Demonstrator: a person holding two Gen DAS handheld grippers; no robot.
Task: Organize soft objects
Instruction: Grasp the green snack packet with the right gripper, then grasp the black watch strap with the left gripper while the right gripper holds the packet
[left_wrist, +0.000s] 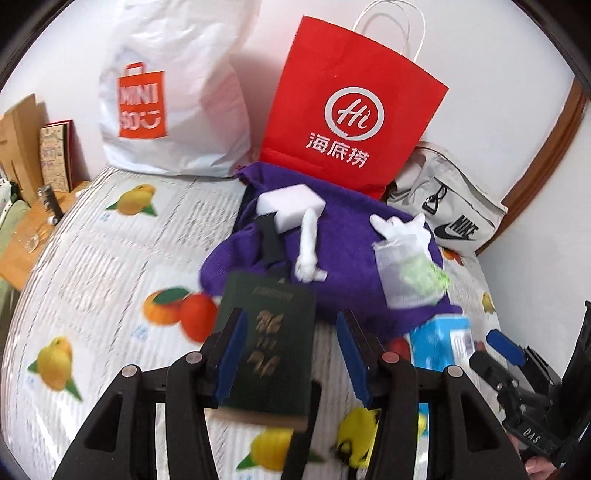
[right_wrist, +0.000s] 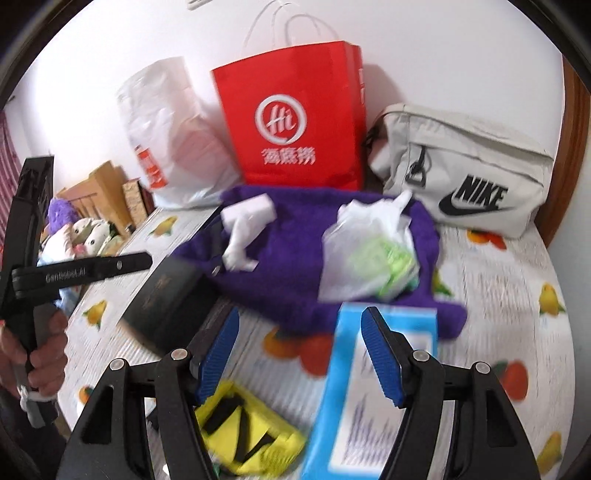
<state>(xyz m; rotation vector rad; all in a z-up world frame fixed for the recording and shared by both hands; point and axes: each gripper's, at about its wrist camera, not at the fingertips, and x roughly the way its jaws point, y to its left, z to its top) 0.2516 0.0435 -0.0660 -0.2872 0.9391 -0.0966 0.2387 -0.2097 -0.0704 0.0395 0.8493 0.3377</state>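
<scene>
A purple fuzzy cloth (left_wrist: 332, 266) (right_wrist: 288, 254) lies on the fruit-print bed. On it rest a white block (left_wrist: 291, 206), a white rolled piece (left_wrist: 308, 243) and a clear bag with green contents (left_wrist: 413, 273) (right_wrist: 369, 258). My left gripper (left_wrist: 291, 350) is open; a dark green booklet (left_wrist: 269, 350) (right_wrist: 166, 299) lies between its jaws, apart from the right pad. My right gripper (right_wrist: 299, 354) is open above a blue packet (right_wrist: 369, 387) (left_wrist: 439, 343) and a yellow pouch (right_wrist: 247, 432) (left_wrist: 358, 432).
A red paper bag (left_wrist: 351, 110) (right_wrist: 295, 118), a white Miniso plastic bag (left_wrist: 166, 96) and a grey Nike bag (right_wrist: 461, 173) (left_wrist: 450, 210) stand against the wall. A wooden side table (left_wrist: 33, 229) with small items is at the left. Plush toys (right_wrist: 77, 232) lie beyond the bed's left edge.
</scene>
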